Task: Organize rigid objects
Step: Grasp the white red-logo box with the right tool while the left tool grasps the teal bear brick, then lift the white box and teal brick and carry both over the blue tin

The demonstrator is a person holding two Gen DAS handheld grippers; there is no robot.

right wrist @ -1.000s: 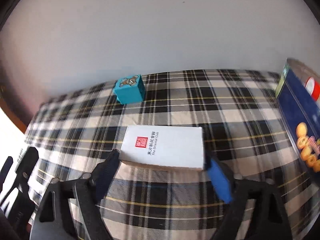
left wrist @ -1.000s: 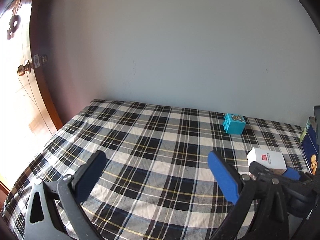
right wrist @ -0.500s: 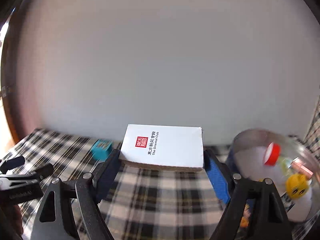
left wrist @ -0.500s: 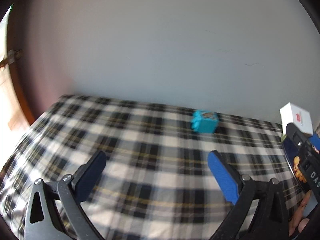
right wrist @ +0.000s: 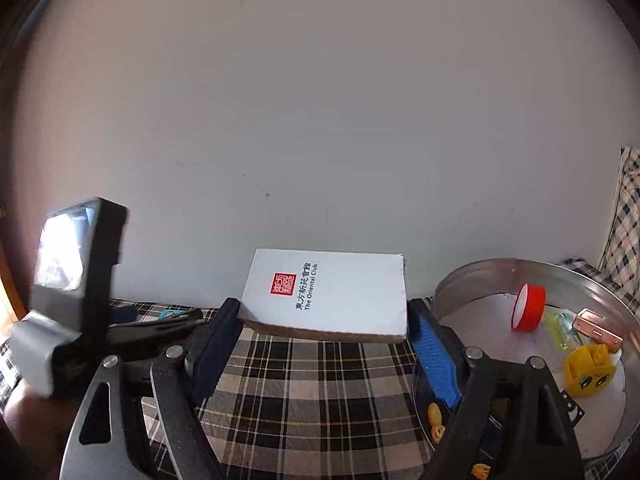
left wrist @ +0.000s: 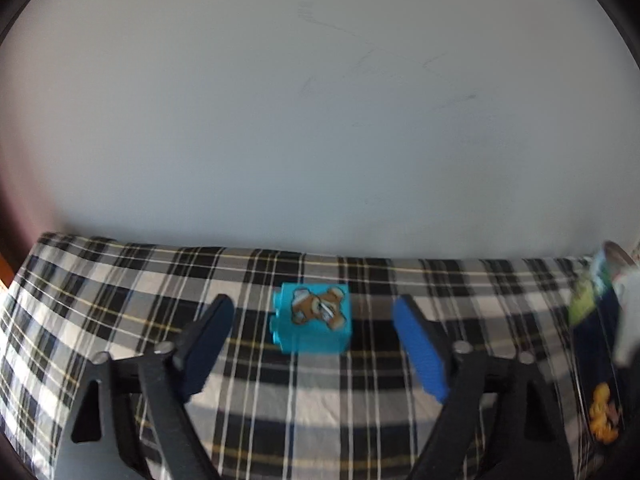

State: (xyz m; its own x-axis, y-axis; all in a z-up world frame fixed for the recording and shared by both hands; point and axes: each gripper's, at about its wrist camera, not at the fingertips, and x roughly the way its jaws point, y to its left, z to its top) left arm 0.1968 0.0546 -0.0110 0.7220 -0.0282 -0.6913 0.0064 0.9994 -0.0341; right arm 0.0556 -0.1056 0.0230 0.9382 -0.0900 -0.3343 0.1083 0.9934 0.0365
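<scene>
A teal cube [left wrist: 312, 323] with a bear picture sits on the plaid cloth [left wrist: 120, 304] near the wall. My left gripper [left wrist: 312, 342] is open, with its fingers on either side of the cube and not touching it. My right gripper [right wrist: 324, 334] is shut on a white box [right wrist: 326, 294] with a red stamp, held above the cloth just left of a round metal tin [right wrist: 472, 280]. The tin holds a red tape roll [right wrist: 529, 307], a yellow face block [right wrist: 591, 370] and a copper piece [right wrist: 597, 329]. The left gripper's body shows in the right wrist view [right wrist: 72, 280].
A plain white wall stands close behind the cloth. The tin's blue printed side [left wrist: 596, 360] shows at the right edge of the left wrist view. Plaid fabric [right wrist: 626, 220] rises at the far right.
My right gripper lifted the white box off the cloth and carried it right to beside the tin. My left gripper swung right and closed in on the teal cube.
</scene>
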